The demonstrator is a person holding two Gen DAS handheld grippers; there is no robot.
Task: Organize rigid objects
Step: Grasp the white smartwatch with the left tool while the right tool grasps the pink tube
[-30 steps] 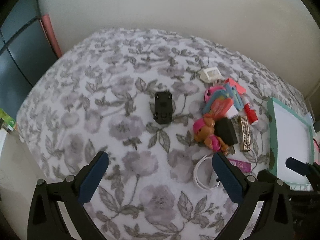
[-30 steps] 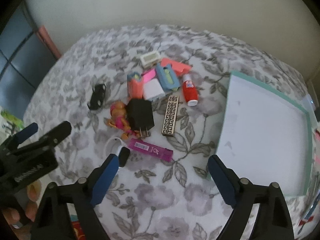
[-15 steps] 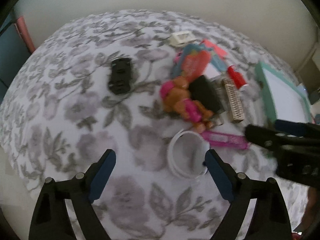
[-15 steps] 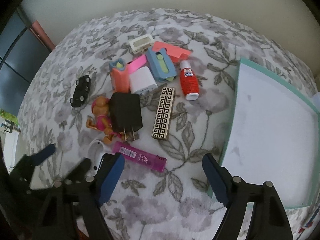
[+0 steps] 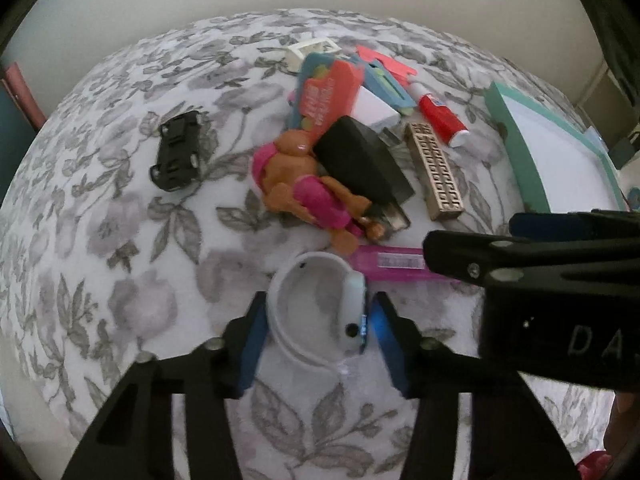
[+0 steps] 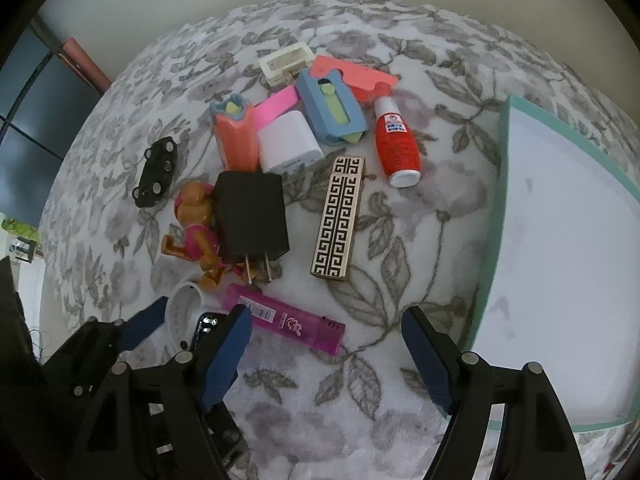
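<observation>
A desk [image 6: 320, 420] covered by a white cloth with grey flowers and leaves carries a loose cluster of small things. A black toy car [image 6: 156, 172] lies apart at the left. Near it a doll [image 6: 192, 224] in pink lies against a black plug [image 6: 250, 216], with a white plug [image 6: 288, 148] just behind. A gold-and-black patterned case [image 6: 338, 216] lies beside a red bottle [image 6: 398, 144]. Nearest the camera lie a pink lighter [image 6: 288, 322] and a white wristband [image 5: 320, 308]. Orange, blue and coral cases crowd the far side, with a cream box [image 6: 286, 62] behind. A teal-rimmed tray [image 6: 486, 264] sits at the right.
</observation>
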